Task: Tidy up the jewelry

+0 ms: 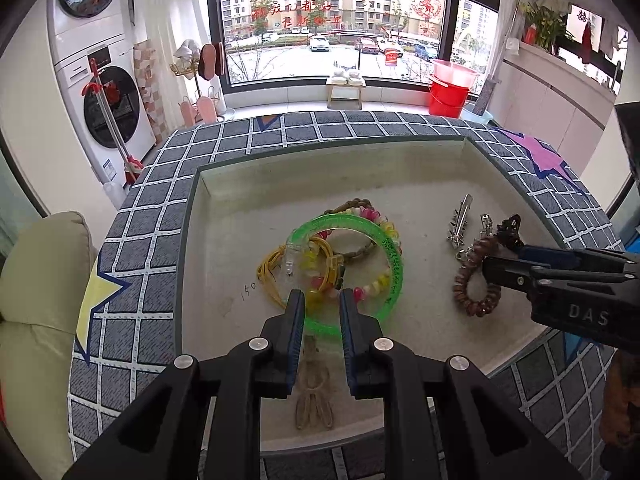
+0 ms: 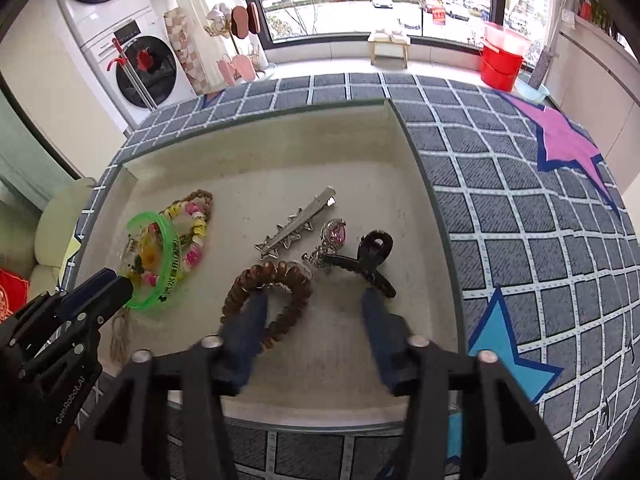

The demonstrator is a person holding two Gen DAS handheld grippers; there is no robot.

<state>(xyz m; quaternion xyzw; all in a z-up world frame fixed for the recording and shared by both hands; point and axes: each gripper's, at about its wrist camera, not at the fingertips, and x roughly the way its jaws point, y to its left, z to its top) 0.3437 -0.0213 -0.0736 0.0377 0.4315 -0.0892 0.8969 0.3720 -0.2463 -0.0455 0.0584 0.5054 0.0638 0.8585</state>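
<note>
Left hand-held gripper [image 1: 322, 300] clamping green bangle [image 1: 394, 264]; right hand-held gripper [image 2: 314, 306] hanging apart, empty, over brown coil hair tie [image 2: 276, 292]. Advising: centring pads before closing.

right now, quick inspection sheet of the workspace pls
surface: shallow beige tray on a grey checked cloth
job's things: green bangle over beaded bracelets; brown coil tie, silver star clip, black claw clip
clutter: nothing seen
grippers: left gripper shut on green bangle; right gripper open over brown coil tie
cables: nothing seen
surroundings: window, washing machine, red bucket
</note>
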